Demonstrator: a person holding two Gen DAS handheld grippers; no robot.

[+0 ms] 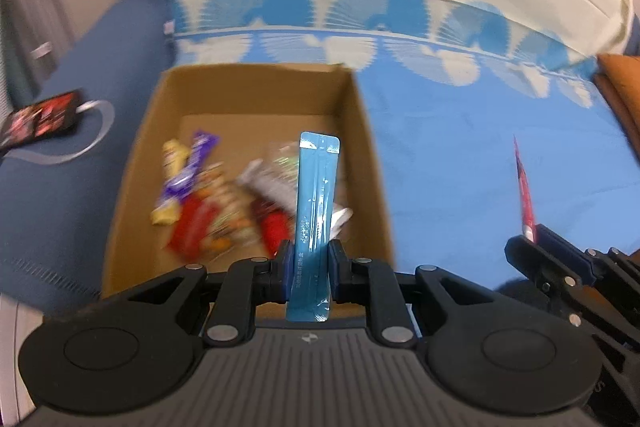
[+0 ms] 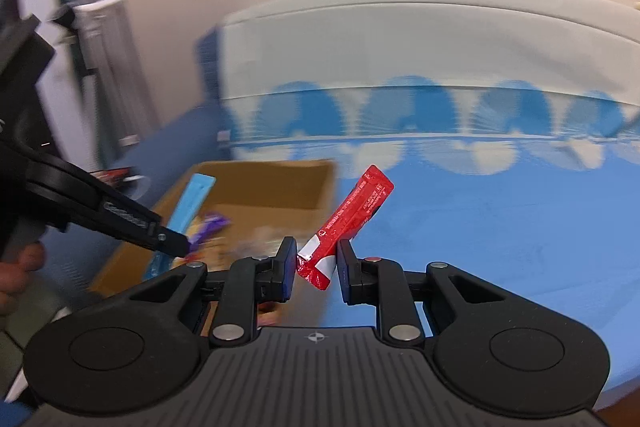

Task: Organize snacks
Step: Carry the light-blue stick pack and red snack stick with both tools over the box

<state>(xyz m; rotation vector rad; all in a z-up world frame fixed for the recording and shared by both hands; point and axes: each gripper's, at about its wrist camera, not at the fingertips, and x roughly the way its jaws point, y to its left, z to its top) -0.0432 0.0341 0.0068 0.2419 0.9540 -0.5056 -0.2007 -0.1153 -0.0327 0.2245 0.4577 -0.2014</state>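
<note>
Left fingers [image 1: 310, 259] clamp one blue sachet [image 1: 316, 195], right fingers [image 2: 318, 265] — one red [image 2: 350, 219]

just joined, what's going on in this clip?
A person is sorting snacks with two handheld grippers. The left gripper is shut on a blue stick packet, held over a cardboard box that already has several wrapped snacks in it. The right gripper is shut on a red stick packet, beside the box over the blue bedsheet.
</note>
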